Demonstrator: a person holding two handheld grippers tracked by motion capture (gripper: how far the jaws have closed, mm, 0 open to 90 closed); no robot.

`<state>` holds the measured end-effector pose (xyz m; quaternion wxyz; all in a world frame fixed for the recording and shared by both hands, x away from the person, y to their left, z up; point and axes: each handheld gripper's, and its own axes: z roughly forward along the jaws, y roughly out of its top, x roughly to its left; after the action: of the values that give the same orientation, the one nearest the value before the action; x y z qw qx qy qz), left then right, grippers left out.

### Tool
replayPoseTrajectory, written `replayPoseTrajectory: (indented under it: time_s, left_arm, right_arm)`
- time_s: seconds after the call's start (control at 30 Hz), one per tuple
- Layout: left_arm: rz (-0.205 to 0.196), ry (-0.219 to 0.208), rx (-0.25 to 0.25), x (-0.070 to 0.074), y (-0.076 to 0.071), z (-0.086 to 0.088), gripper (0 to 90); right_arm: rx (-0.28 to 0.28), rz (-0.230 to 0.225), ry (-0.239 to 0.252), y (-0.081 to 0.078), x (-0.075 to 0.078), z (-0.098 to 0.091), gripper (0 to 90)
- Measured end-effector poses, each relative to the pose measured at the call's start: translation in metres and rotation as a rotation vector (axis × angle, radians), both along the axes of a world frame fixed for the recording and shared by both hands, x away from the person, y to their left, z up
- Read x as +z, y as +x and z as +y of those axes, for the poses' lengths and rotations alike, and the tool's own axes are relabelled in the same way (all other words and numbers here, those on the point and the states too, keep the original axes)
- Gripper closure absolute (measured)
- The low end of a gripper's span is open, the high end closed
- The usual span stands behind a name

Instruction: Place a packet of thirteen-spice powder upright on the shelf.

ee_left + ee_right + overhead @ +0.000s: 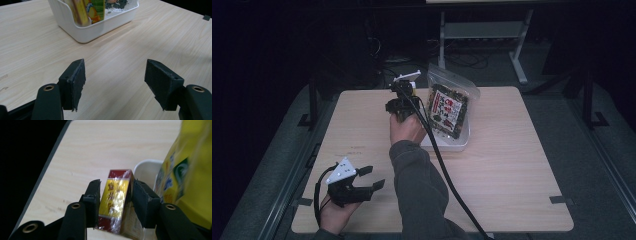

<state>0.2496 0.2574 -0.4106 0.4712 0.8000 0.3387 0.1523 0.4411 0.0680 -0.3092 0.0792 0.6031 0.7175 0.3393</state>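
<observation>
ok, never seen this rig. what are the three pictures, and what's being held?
No robot here: a person holds a two-jaw gripper in each hand at a wooden table. The high view looks down from above the person's side. The other two cameras ride on the grippers and look along their black jaws. The left gripper rests near the table's front edge, jaws open, nothing between them. The right gripper is out by the white bin, with a red and yellow wrapped box between its jaws. The bin holds snack packets, including a dark printed bag that stands tall in it.
</observation>
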Motion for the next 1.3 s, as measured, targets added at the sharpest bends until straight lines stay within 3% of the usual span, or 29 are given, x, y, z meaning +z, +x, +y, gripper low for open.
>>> replayPoseTrajectory:
  time_s: [0.1,0.17,0.53,1.3]
  left_arm:
    - [-0.001,0.000,0.000,0.000,0.000,-0.001,32.5]
    - [-0.003,0.004,-0.001,0.000,0.000,-0.001,32.5]
    - [0.001,0.014,-0.001,-0.001,0.000,0.000,32.4]
    - [0.008,0.023,0.006,-0.002,-0.003,0.004,31.6]
  right_arm:
    - [0.017,0.028,0.030,0.000,-0.004,-0.001,64.6]
    - [0.018,0.032,0.013,0.000,-0.005,0.001,64.3]
    - [0.046,0.036,0.030,-0.004,-0.004,-0.002,61.3]
    - [0.172,0.029,0.141,-0.046,-0.011,-0.021,51.7]
